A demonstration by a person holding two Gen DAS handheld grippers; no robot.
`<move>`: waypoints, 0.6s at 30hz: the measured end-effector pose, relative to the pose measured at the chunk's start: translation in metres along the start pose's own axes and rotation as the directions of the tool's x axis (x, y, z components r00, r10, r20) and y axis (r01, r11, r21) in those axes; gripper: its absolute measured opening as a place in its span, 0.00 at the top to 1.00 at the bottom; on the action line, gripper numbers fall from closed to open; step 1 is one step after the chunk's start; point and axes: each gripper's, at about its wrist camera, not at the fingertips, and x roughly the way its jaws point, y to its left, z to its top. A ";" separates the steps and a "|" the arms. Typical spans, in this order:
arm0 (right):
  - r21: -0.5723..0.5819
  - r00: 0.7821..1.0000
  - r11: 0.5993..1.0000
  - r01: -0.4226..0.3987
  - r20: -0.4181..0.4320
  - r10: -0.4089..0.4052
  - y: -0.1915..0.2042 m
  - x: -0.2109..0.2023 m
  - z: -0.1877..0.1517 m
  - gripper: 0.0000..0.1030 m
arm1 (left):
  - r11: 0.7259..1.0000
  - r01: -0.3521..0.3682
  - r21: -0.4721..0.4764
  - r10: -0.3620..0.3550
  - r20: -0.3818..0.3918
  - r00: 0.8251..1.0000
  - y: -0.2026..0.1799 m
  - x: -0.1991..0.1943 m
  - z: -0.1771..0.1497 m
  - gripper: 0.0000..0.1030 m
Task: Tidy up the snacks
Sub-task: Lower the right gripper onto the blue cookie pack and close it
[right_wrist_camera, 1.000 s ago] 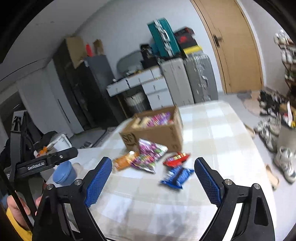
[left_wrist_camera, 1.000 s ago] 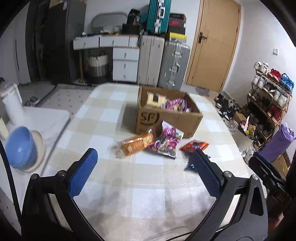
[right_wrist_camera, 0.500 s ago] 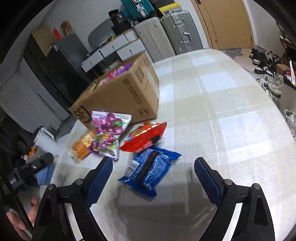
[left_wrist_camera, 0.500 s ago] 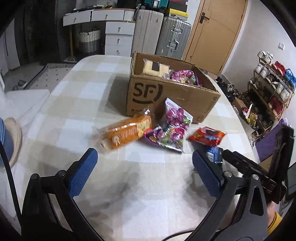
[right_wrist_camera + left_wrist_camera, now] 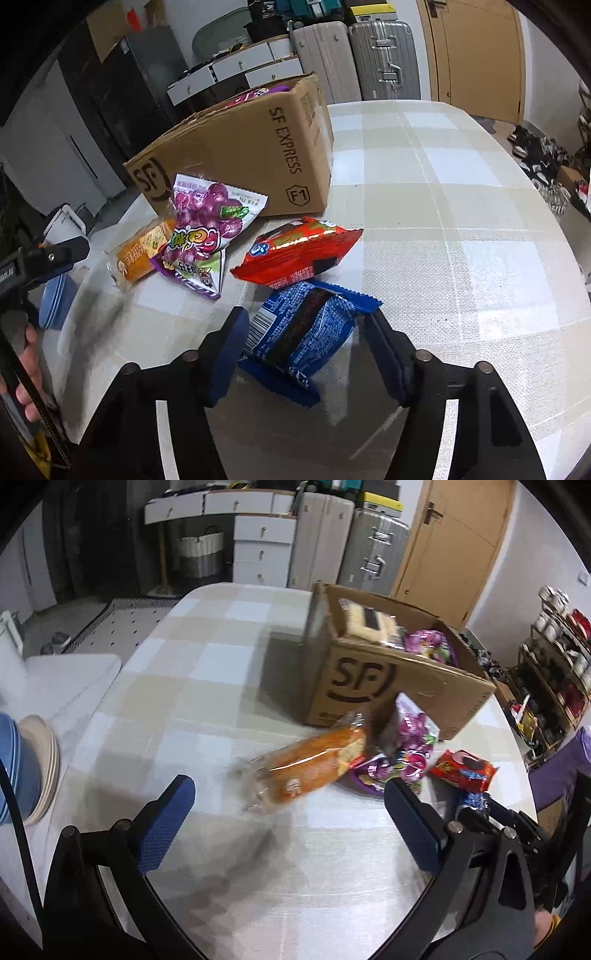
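An open cardboard box (image 5: 369,686) (image 5: 240,155) with snacks inside stands on the checked table (image 5: 207,672). In front of it lie an orange bread pack (image 5: 306,768) (image 5: 142,251), a purple candy bag (image 5: 410,749) (image 5: 203,229), a red cookie packet (image 5: 461,770) (image 5: 295,251) and a blue cookie packet (image 5: 306,332) (image 5: 474,800). My right gripper (image 5: 306,321) straddles the blue packet. Its jaws are closing, and the right pad still stands a little off the wrapper. My left gripper (image 5: 288,788) hangs open just short of the bread pack, holding nothing.
Stacked blue and beige bowls (image 5: 22,771) sit on a white side surface at the left. Suitcases (image 5: 369,550) and drawers stand behind the table, and a shoe rack (image 5: 554,664) is at the right. The table's rounded edge runs close on the right.
Both grippers have dropped and moved in toward the snacks. The right jaws have narrowed around the blue cookie packet. The left gripper now faces the bread pack.
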 end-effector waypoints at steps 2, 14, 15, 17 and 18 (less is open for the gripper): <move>-0.001 1.000 1.000 0.007 0.000 -0.007 0.001 0.000 -0.001 0.39 | 1.000 0.001 -0.022 -0.001 -0.008 1.000 0.007 0.001 -0.001 0.01; 0.004 0.999 1.000 -0.031 -0.018 0.031 0.006 -0.002 -0.007 0.57 | 0.997 -0.018 -0.074 0.016 -0.037 0.999 0.034 0.003 -0.006 0.01; 0.006 0.999 0.999 -0.034 -0.019 0.034 0.006 -0.003 -0.008 0.57 | 0.997 -0.020 -0.075 0.017 -0.038 0.999 0.035 0.003 -0.005 0.01; 0.015 0.999 0.999 -0.043 -0.021 0.044 0.006 -0.004 -0.009 0.57 | 0.996 -0.026 -0.083 0.022 -0.041 0.999 0.038 0.003 -0.005 0.01; 0.023 0.999 0.999 -0.049 -0.021 0.049 0.006 -0.004 -0.010 0.58 | 0.995 -0.023 -0.093 0.020 -0.042 0.999 0.041 0.003 -0.005 0.01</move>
